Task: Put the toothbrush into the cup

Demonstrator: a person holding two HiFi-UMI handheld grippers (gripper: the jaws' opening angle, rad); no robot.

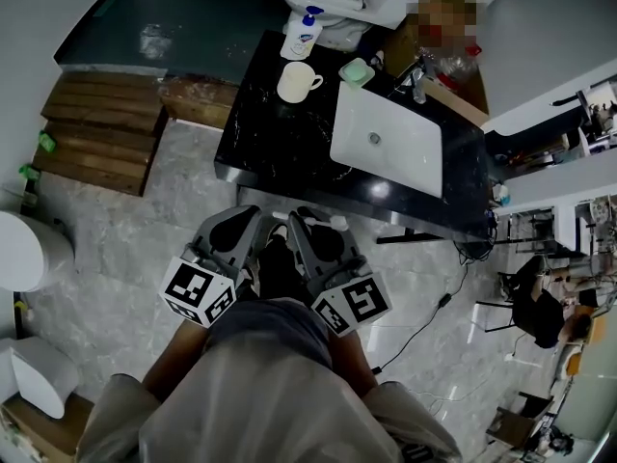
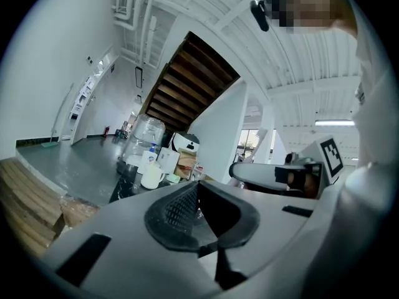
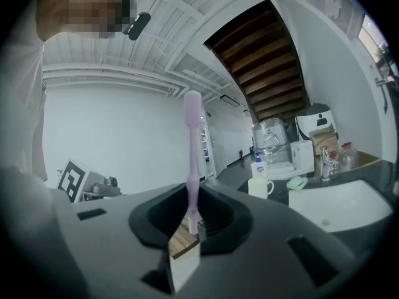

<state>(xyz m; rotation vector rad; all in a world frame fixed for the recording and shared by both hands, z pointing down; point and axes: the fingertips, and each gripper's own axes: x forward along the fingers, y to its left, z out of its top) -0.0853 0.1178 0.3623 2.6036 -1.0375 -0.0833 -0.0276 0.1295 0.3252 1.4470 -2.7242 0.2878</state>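
A pink toothbrush stands upright between the jaws of my right gripper, which is shut on its handle, head end up. The white cup sits on the black counter left of the sink, well ahead of both grippers; it also shows as a cup in the right gripper view and a cup in the left one. I hold the right gripper and left gripper side by side close to my body, short of the counter. The left gripper looks shut with nothing in it.
A soap bottle and a green soap dish stand near the cup. The white sink with its faucet fills the counter's right half. Wooden steps lie to the left, and a cable runs across the floor at right.
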